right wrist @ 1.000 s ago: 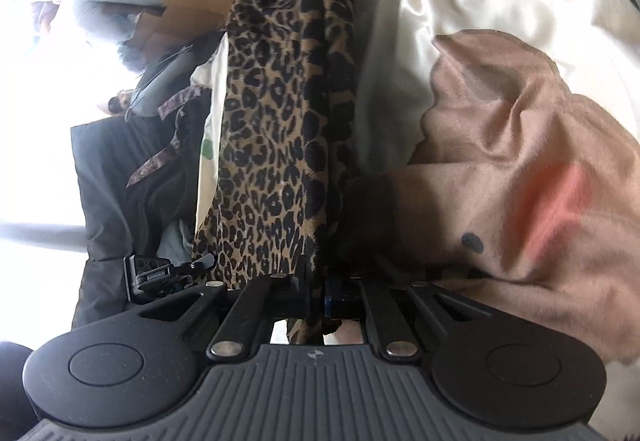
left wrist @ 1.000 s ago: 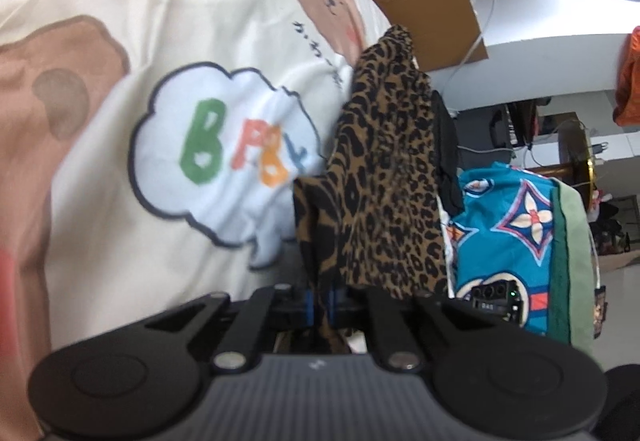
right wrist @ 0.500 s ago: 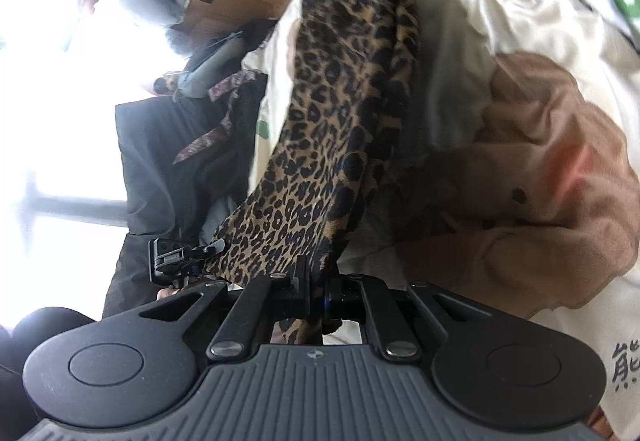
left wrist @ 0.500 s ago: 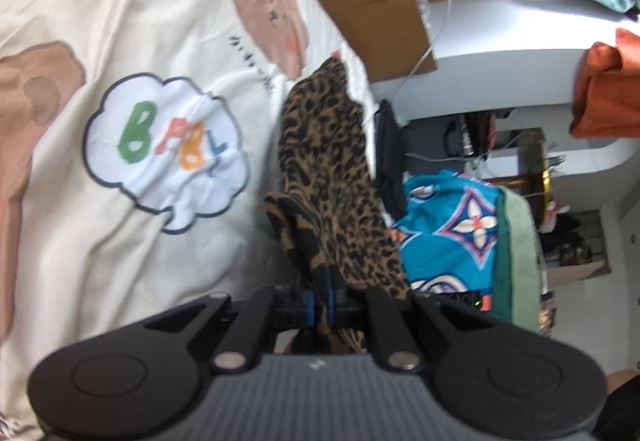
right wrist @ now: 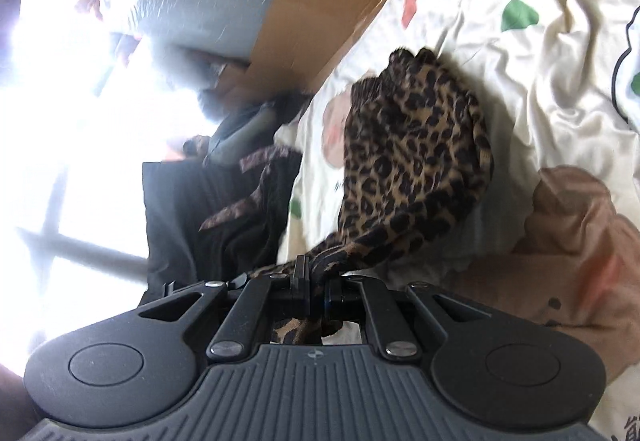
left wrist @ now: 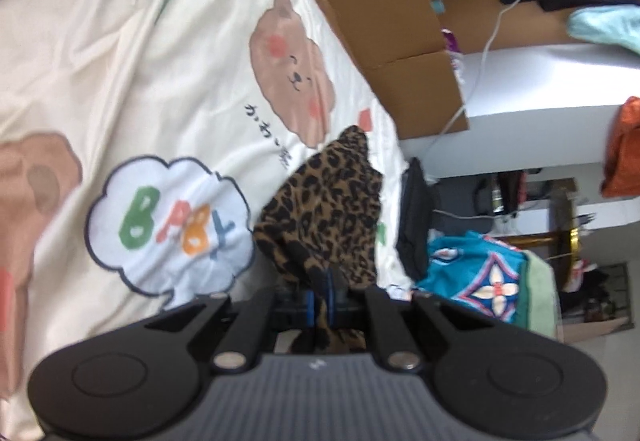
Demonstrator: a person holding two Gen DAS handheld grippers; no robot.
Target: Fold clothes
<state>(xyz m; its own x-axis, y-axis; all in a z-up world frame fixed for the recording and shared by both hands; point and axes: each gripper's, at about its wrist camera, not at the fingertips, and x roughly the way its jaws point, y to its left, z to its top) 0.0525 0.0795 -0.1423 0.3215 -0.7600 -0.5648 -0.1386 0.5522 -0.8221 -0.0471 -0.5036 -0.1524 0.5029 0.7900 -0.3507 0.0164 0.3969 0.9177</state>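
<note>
Holding the leopard garment with both claws: your left claw is clamped on one bunched edge, your right claw is clamped on another, both jaws nearly closed with fabric pinched between. Garment hangs over the bed sheet, its far end at 12 o'clock from each claw, near or touching the sheet, can't tell which. Cardboard box sits at 1 o'clock in the left view, clothes pile at 3 o'clock just past the bed edge.

Risks, my read:
- Fabric is bunched, not spread; fold now and you likely get a lumpy, crooked fold.
- Each grip is on a thin twisted wad; a quick shake could pull it free of a claw.
- Garment hangs close to the bed edge at 3 o'clock; laying it down there may let it slide onto the pile.
- Right view is badly glared at 9 o'clock, so that side is hard to judge.
</note>
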